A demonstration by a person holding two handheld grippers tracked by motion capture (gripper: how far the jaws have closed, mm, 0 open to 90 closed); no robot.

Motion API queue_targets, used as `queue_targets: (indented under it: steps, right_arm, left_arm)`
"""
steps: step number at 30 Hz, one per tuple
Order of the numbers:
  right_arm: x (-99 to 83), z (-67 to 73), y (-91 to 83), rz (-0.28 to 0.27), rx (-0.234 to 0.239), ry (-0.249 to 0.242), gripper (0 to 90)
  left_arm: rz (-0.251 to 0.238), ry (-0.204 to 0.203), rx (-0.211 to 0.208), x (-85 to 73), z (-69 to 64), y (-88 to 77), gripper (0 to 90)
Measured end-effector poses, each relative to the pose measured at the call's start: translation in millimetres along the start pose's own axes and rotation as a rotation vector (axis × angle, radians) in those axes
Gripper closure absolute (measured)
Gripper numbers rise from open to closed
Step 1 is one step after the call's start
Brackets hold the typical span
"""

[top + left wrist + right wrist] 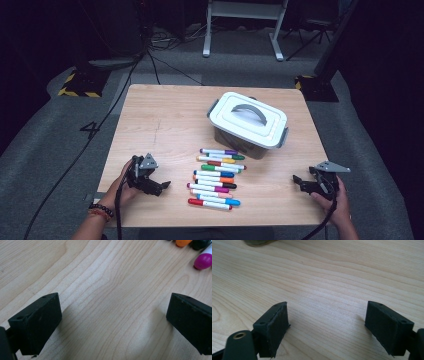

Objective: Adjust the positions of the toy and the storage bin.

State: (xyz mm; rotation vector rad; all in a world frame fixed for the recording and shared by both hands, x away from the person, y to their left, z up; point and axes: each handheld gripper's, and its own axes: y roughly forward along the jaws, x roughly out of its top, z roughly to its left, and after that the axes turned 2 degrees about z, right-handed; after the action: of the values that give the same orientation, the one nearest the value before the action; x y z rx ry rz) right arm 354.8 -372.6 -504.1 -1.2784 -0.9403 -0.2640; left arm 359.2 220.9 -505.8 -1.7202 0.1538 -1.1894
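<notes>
The wooden table (pixel 165 125) is pale, with fine grain running across it. On its far right part sits a rectangular plastic storage box (pixel 247 125), a white lid with a grey arched handle clipped over a darker tub. Just in front of the box, at mid-table, lies a column of felt-tip markers (pixel 216 177): slim white barrels with coloured caps, their long axes running left to right, roughly parallel. Which ends carry the caps is hard to tell from the high view. The left tongs (pixel 162 186) rest low at the near left, pointing right toward the markers, released and empty. The right tongs (pixel 298 181), near right, point left, likewise released.
</notes>
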Motion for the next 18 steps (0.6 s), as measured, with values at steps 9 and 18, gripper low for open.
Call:
queue_targets:
  steps: [9, 18]
  right_arm:
    - [0.4, -0.1, 0.4, 0.002, 0.000, 0.001, 18.5]
    - [1.0, -0.1, 0.9, 0.003, -0.001, 0.003, 18.6]
  left_arm:
    - [0.001, 0.041, -0.028, -4.0, 2.4, -3.4, 0.6]
    - [0.002, 0.068, -0.048, -7.7, 4.9, -6.6, 0.4]
